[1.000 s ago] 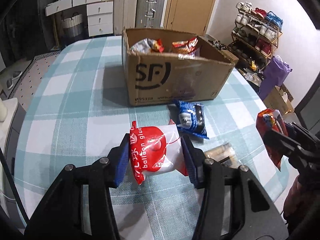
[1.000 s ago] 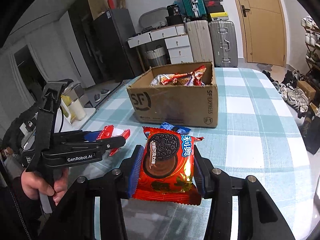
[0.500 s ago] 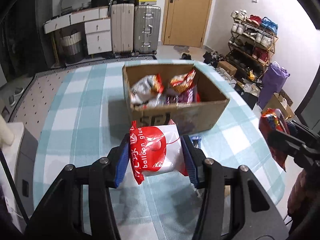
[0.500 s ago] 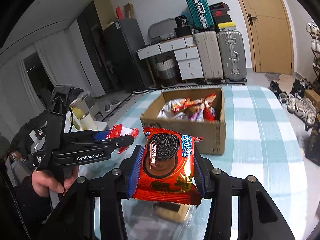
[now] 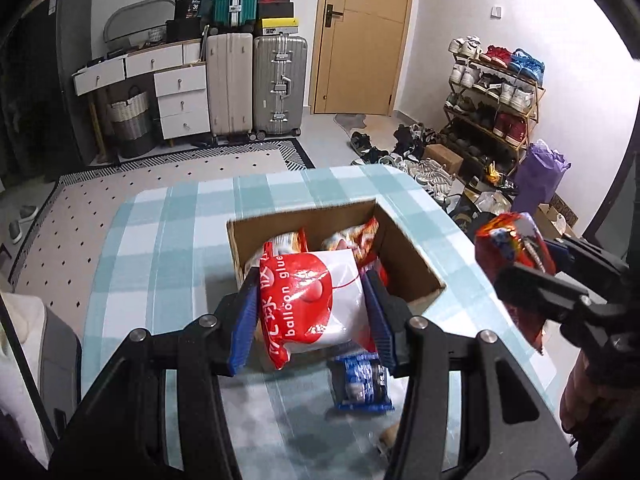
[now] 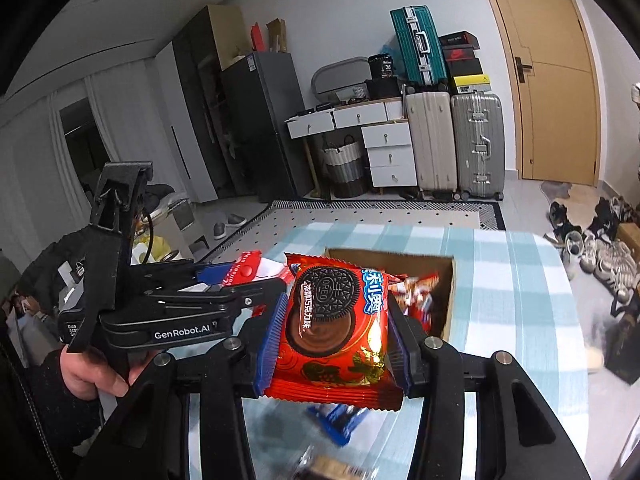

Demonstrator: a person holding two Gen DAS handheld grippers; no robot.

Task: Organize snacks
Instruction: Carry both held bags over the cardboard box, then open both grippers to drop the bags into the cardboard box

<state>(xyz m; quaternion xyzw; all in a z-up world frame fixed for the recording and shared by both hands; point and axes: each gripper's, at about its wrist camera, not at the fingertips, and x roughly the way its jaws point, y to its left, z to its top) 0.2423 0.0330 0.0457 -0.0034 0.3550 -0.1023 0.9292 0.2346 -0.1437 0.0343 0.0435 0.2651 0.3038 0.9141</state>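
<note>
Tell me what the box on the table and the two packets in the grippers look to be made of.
Box: brown corrugated cardboard, matte, with raw-cut edges.
Oreo packet: glossy foil-like plastic film, judging by bright glints and a crimped seal, held by the right gripper.
Red-and-white packet: smooth, shiny plastic film, puffed and creased, in the left gripper.

Behind the checked tablecloth [image 5: 168, 240], two upright suitcases [image 5: 256, 84] stand beside white drawers [image 5: 176, 100], near a wooden door [image 5: 360, 36] and a loaded shoe rack [image 5: 492, 92].

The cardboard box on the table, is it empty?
No, the cardboard box already holds several snack packets, seen from above in the left wrist view.
</note>
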